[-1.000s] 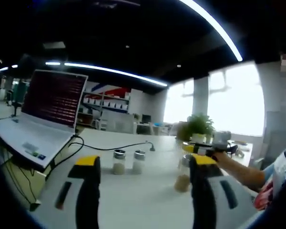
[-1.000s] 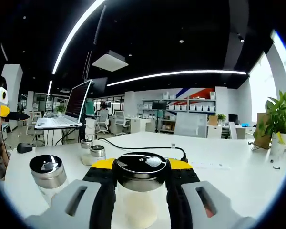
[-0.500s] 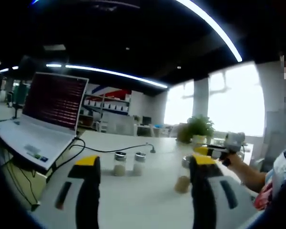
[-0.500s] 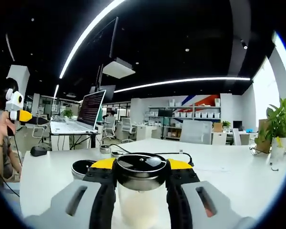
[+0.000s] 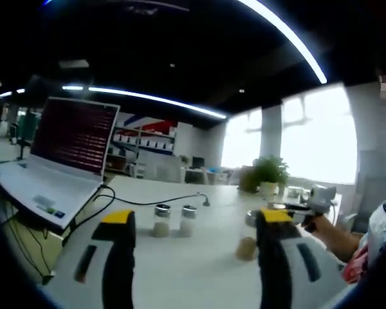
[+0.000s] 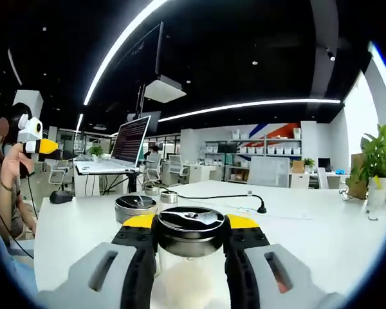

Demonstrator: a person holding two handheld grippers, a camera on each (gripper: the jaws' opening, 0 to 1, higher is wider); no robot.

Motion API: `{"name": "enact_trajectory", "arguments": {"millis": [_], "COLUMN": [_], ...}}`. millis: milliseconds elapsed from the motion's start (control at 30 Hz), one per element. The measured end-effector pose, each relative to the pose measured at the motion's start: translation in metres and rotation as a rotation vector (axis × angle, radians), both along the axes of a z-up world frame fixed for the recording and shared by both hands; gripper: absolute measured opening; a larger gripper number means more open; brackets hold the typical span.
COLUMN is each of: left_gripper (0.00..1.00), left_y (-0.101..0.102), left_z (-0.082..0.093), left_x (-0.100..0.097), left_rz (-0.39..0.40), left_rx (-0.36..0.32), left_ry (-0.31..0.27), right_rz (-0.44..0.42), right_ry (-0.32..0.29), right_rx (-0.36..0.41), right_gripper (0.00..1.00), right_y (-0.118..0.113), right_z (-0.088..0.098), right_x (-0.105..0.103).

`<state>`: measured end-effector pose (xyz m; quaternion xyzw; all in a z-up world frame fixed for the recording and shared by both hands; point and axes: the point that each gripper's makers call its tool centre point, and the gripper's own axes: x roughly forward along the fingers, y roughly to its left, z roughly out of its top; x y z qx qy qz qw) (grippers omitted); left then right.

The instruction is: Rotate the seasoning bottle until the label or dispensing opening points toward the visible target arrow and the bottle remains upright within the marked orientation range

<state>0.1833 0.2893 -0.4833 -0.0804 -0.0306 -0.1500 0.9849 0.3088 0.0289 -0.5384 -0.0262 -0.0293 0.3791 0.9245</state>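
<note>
My right gripper is shut on a glass seasoning bottle with a dark shiny lid, held upright over the white table. A second bottle stands just behind it to the left, and two small ones stand farther back. In the left gripper view my left gripper is open with nothing between its fingers. Beyond it stand two small bottles, and another bottle is partly hidden by the right-hand jaw. The right gripper shows at the right in a hand.
An open laptop sits at the table's left end, with a black cable running from it across the table. A mouse lies near the table edge. A potted plant stands at the far side. A person holds the left gripper.
The right gripper view has swung with the bottle still gripped: the neighbouring bottle now shows behind it. In the left gripper view the right gripper has shifted to the right.
</note>
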Motion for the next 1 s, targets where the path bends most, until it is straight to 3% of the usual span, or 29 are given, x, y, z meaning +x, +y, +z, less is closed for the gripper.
{"name": "enact_trajectory", "arguments": {"millis": [300, 1000], "left_gripper": [0.81, 0.81], "left_y": [0.0021, -0.0004], "left_z": [0.0, 0.0007], "left_x": [0.0016, -0.0004], "left_rz": [-0.001, -0.002], "left_rx": [-0.003, 0.001], "left_ry": [0.003, 0.0], "right_rz": [0.001, 0.012], "right_ry": [0.008, 0.025], "right_rx": [0.0, 0.021], "right_gripper": [0.39, 0.4], "right_y": [0.0, -0.0061], "right_z": [-0.0083, -0.0084], "right_x": [-0.0048, -0.0051]}}
